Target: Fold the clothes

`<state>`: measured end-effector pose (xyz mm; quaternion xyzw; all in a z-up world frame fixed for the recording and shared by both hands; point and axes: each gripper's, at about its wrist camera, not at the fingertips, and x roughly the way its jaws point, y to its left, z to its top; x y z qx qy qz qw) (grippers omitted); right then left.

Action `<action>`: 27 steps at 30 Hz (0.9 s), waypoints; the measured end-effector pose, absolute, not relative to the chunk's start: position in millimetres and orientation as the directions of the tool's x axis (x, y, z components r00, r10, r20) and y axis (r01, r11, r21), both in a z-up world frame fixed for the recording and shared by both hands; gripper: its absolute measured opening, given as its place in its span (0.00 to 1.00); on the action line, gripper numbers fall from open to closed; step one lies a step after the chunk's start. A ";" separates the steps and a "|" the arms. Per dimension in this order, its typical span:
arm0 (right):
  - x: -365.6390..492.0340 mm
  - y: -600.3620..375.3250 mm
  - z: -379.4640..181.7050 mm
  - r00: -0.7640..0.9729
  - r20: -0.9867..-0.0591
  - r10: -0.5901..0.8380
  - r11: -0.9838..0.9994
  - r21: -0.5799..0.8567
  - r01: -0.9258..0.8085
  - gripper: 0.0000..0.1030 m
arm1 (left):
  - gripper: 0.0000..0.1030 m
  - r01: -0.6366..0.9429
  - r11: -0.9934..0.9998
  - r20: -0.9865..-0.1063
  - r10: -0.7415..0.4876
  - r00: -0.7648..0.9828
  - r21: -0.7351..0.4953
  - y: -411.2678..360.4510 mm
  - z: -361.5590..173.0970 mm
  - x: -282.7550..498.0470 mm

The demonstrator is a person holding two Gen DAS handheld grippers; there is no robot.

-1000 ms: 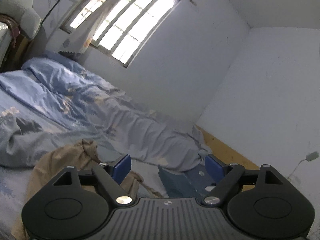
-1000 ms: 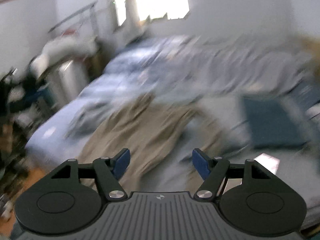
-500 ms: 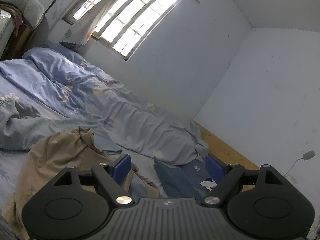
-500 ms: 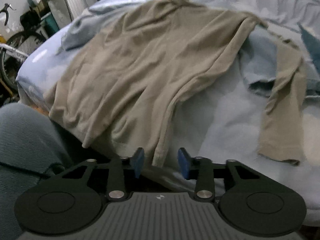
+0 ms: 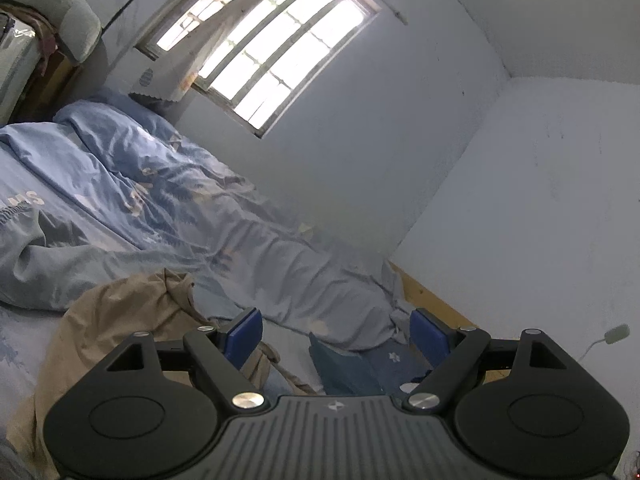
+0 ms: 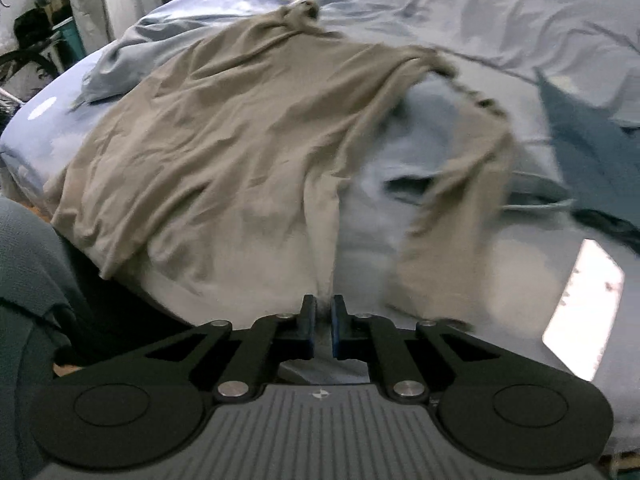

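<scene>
A tan long-sleeved shirt (image 6: 224, 136) is found spread front-up across a bed (image 6: 440, 264) covered in a pale blue sheet, its collar toward the far side and its hem hanging over the near edge. One sleeve (image 6: 456, 208) is bent away from the body of the shirt and trails toward the near edge, with bare sheet showing between sleeve and body.

The right gripper (image 6: 323, 330) is pointed steeply down at the near edge of the bed. Its jaws have just been closing and are now clenched, with only a narrow slit left between the blue pads; a fold of the shirt's lower side edge is seen running down into that slit and is judged to be grasped there (the frame is somewhat blurred at this point).

The left gripper (image 5: 336, 330) is held level above the bed, aimed at the corner of the room. Its jaws stand released, wide apart, with nothing between them. Beneath it the shirt's bunched collar end (image 5: 132, 312) is visible.

A rumpled blue duvet (image 5: 152, 200) is noted along the wall under a barred window (image 5: 264, 64). A dark blue cloth (image 6: 584, 148) lies well apart from the shirt's body, beyond the sleeve. A pale flat rectangular object (image 6: 584, 312) rests on the sheet near the right gripper.
</scene>
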<state>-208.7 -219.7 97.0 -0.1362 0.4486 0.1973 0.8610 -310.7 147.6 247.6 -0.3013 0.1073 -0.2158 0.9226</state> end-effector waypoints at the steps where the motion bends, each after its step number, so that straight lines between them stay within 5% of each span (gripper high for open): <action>1: -209.0 -228.8 100.8 0.520 -0.831 0.199 0.891 -0.068 -0.450 0.06 | 0.80 0.332 0.722 -0.066 -0.462 0.884 -0.607 149.0 247.8 -310.5; 14: -209.4 -259.2 94.9 0.447 -0.893 0.049 0.903 -0.152 -0.403 0.06 | 0.80 0.291 0.710 -0.062 -0.426 0.903 -0.642 169.1 245.8 -298.0; 27: -188.6 -218.5 166.0 0.650 -0.725 0.228 0.914 -0.070 -0.399 0.22 | 0.80 0.070 0.765 -0.130 -0.198 0.972 -0.641 247.4 233.3 -255.7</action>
